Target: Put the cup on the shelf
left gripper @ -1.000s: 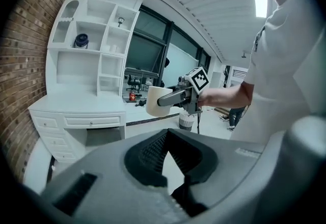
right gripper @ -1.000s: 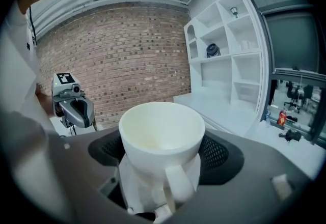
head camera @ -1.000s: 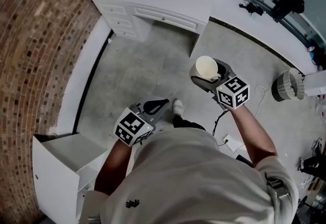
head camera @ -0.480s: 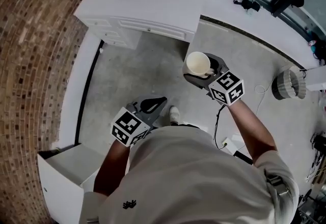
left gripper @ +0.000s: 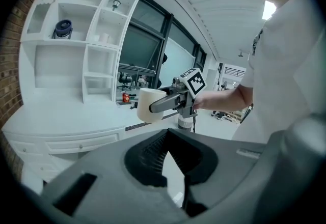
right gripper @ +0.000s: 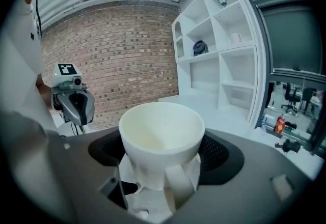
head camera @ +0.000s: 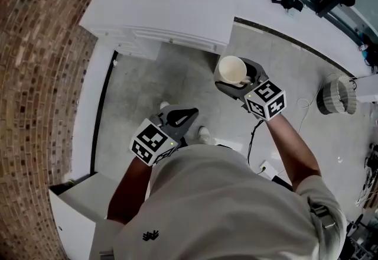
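Head view: right tongs [head camera: 235, 78] clamped on the cup [head camera: 231, 70], held over the floor [head camera: 153, 87] just short of the white desk [head camera: 165, 13], nearer it than a second ago; left tongs [head camera: 184, 116] low beside the body.
Left gripper view: pressed together, nothing between.
Right gripper view: cup upright in the grip, handle toward the camera, shelf [right gripper: 219, 50] beyond.

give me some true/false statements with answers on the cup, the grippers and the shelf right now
1. The right gripper is shut on the cup. True.
2. The cup stands on the shelf. False: it is held in the air, apart from the shelf.
3. The left gripper holds a second cup. False: nothing is between its jaws.
4. The cup is upright, mouth up. True.
5. Every shelf compartment is empty. False: a dark round object sits in an upper one.
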The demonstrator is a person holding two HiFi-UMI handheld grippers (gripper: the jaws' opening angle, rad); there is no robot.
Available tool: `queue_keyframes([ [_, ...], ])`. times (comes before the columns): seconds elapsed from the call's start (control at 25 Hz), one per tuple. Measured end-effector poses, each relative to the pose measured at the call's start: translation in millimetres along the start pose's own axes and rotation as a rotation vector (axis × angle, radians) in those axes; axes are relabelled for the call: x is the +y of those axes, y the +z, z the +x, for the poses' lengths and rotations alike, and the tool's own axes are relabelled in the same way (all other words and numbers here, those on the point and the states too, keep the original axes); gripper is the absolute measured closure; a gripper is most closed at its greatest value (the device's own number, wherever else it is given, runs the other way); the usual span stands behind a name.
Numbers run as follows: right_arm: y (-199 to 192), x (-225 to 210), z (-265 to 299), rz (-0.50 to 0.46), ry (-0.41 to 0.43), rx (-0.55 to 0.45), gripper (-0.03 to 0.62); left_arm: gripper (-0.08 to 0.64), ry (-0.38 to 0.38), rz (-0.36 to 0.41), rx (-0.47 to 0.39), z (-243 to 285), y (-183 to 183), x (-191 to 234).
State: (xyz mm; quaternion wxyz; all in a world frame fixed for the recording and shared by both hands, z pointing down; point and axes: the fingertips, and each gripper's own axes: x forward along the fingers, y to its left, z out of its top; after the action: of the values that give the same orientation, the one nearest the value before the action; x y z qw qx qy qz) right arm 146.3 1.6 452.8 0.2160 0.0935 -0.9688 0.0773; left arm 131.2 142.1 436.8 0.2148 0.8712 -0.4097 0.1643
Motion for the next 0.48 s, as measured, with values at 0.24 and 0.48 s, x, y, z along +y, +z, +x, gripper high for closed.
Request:
queue_keyframes([
  [0.24, 24, -29, 39, 0.018, -0.068, -0.003, 0.156, 0.554, -0.074, 0.048, -0.011, -2, 16, 59],
  [0.48, 58, -63, 81, 0.043, -0.147, -0.006, 0.156, 0.554, -0.143, 0.094, 0.001, -15, 41, 125],
])
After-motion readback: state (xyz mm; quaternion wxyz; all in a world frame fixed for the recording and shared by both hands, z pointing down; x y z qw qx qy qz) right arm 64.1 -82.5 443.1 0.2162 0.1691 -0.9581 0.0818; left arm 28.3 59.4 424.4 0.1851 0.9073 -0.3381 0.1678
